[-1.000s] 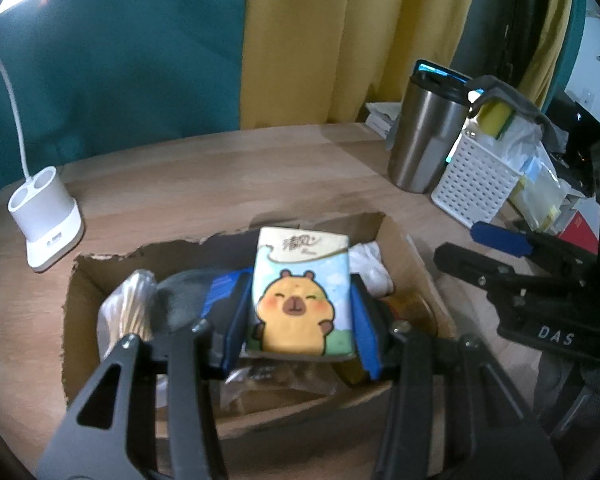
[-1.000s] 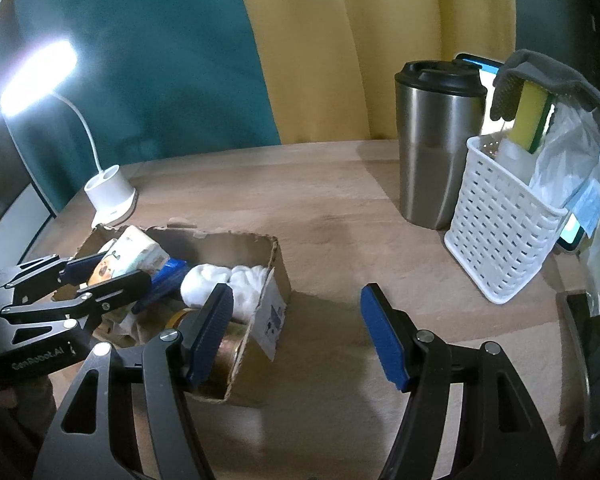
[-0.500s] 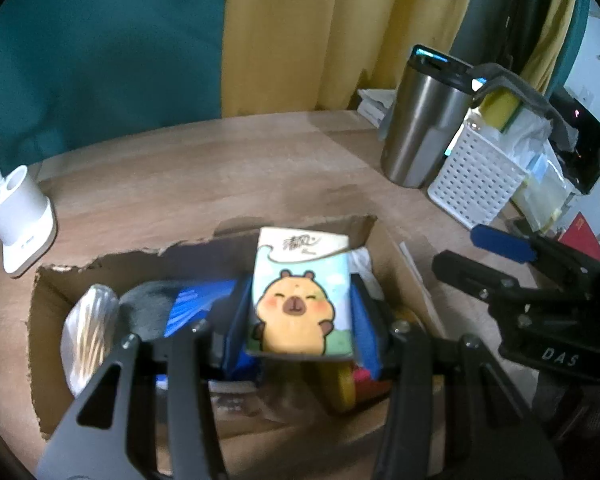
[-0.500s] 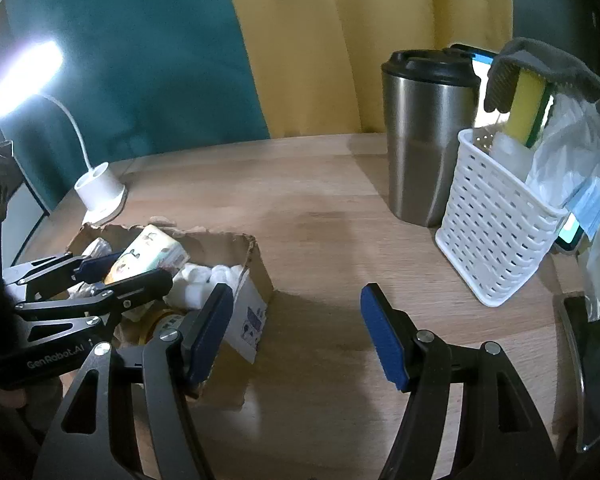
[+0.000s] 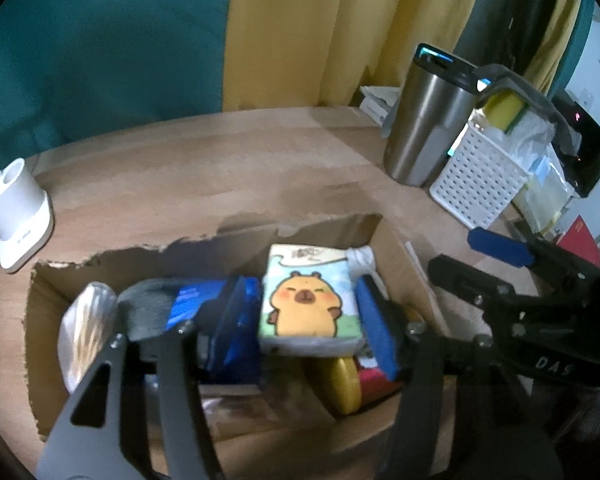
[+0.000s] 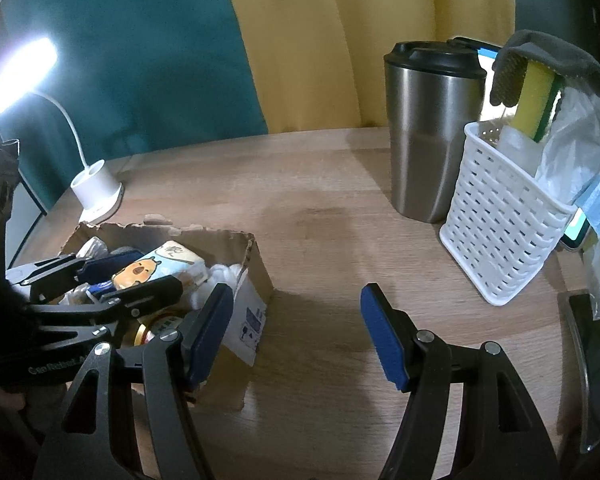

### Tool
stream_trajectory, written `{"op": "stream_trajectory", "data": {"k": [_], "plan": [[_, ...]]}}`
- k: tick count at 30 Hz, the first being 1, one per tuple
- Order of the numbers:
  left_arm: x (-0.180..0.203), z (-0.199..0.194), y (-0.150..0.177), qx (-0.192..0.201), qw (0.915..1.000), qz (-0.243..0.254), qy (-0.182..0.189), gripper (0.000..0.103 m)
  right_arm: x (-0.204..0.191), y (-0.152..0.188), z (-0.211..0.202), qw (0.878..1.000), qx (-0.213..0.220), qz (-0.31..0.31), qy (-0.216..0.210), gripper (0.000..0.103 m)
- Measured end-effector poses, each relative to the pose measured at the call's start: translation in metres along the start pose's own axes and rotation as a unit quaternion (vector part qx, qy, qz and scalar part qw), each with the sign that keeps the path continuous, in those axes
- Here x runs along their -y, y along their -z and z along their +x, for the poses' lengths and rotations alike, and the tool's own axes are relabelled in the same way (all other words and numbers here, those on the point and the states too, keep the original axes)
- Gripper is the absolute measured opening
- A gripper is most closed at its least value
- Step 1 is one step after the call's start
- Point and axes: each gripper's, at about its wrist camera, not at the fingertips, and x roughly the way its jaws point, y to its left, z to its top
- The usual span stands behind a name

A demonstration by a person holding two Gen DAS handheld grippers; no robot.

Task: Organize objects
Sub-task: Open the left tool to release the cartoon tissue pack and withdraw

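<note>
A wooden counter (image 6: 324, 216) stands before a teal and mustard-yellow curtain (image 6: 340, 40). Light comes from a desk lamp (image 6: 96, 188) with a white base at the far left edge.

The right wrist view shows the lamp's lit head, the lid of the steel tumbler (image 6: 432, 132) and the white slotted basket (image 6: 500, 236) with a yellow sponge (image 6: 536, 100), a grey glove and plastic bags in it; a phone screen shows behind the basket. The left wrist view alone looks down into the torn cardboard box (image 5: 340, 428): a gold-lidded jar (image 5: 340, 380), a blue packet (image 5: 236, 332), a grey cloth, a clear bag at the left and something white at the back right corner. It also shows papers behind the tumbler and a red thing at the far right.

The tissue pack (image 5: 308, 304) with the cartoon capybara lies inside the box, on top of the other contents, face up. It sits between the blue pads of the left gripper (image 5: 304, 320), whose jaws are opening; a dark gap shows at the left pad, and the right pad is just beside the pack's edge, so the pack is released.

The right gripper (image 6: 296, 332) hovers over bare counter just right of the box, released, with nothing between its pads (image 6: 384, 336).
</note>
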Motion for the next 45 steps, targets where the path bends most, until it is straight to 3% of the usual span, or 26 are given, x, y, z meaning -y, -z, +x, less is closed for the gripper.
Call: {"op": "stream_trajectory", "data": {"k": [14, 17, 45], "plan": [[-0.012, -0.035, 0.008, 0.027, 0.9996, -0.002, 0.008, 0.062, -0.027, 0.002, -0.012, 1.0, 0.01, -0.017, -0.001, 0.069], [-0.013, -0.044, 0.009, 0.037, 0.9992, -0.005, 0.016, 0.075, -0.031, 0.003, -0.016, 1.0, 0.014, -0.018, 0.0, 0.069], [-0.036, -0.1, 0.042, 0.076, 0.997, -0.014, 0.001, 0.075, -0.078, 0.023, -0.048, 0.999, 0.037, -0.04, -0.001, 0.069]]}}
